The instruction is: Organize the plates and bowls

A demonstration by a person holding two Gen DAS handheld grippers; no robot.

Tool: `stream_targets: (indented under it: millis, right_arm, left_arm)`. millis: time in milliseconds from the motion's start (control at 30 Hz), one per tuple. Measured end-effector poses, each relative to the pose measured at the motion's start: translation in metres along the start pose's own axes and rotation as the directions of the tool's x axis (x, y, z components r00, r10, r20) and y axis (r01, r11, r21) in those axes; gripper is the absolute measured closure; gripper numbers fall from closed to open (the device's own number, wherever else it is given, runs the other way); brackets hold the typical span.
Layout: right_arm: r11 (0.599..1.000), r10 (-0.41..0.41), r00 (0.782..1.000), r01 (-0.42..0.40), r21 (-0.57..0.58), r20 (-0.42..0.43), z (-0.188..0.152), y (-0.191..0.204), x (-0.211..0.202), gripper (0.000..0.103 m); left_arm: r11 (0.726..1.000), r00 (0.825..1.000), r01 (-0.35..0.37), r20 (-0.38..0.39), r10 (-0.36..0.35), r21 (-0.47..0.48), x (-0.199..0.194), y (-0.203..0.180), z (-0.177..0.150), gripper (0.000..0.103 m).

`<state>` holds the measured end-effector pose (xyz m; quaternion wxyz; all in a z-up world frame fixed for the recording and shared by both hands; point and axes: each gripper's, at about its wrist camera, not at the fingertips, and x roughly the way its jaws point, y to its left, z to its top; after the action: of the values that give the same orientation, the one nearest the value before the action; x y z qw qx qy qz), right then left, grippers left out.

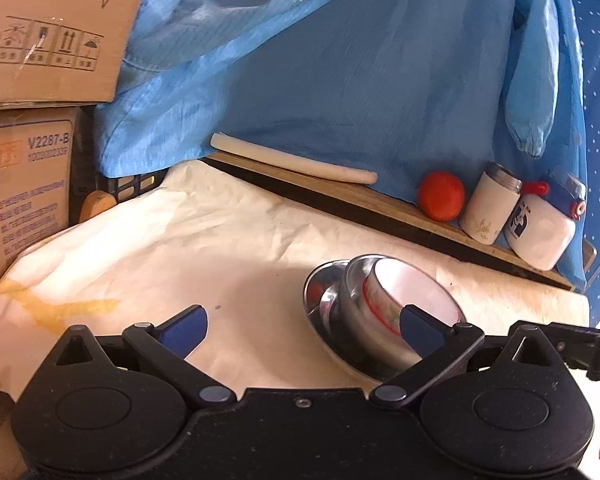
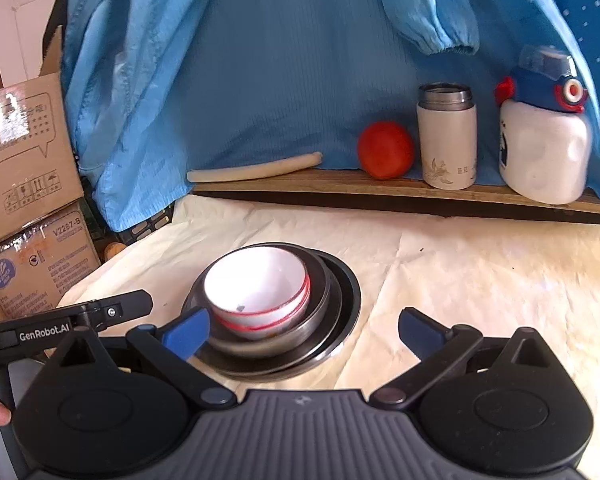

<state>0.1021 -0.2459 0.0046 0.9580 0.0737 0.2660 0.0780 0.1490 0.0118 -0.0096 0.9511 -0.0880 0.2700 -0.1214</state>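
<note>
**Now stacked, but easily knocked**

Both the left gripper and right gripper gape wide, empty. The white bowl nests in the steel bowl on the steel plate, mid-table; a careless nudge could topple it.

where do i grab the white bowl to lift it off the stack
Pinch the white bowl at its rim, one finger inside and one outside, coming down from above. It sits upright in the steel bowl, whose wall hides its lower sides, so only the rim stands clear. The near edge by the right gripper looks easiest to reach.
</note>
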Motion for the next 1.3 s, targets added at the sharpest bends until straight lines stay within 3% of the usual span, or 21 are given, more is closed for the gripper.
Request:
stream_targets:
  millis: [400, 1000, 1300]
  right_arm:
    - [0.999, -0.047, 0.990, 0.045, 0.020, 0.136, -0.050, 0.013, -0.023, 0.000]
    - [0.990, -0.143, 0.950, 0.142, 0.025, 0.279, -0.093, 0.023, -0.044, 0.000]
    - [0.985, -0.171, 0.941, 0.165, 0.046, 0.291, -0.109, 0.025, -0.047, 0.000]
  left_arm:
    - [0.988, 0.992, -0.058, 0.121, 0.041, 0.140, -0.028, 0.001, -0.031, 0.001]
    - [0.982, 0.976, -0.078, 0.214, 0.041, 0.170, -0.041, -0.003, -0.073, 0.001]
    - [0.981, 0.975, -0.067, 0.223, 0.025, 0.184, -0.044, -0.004, -0.085, 0.001]
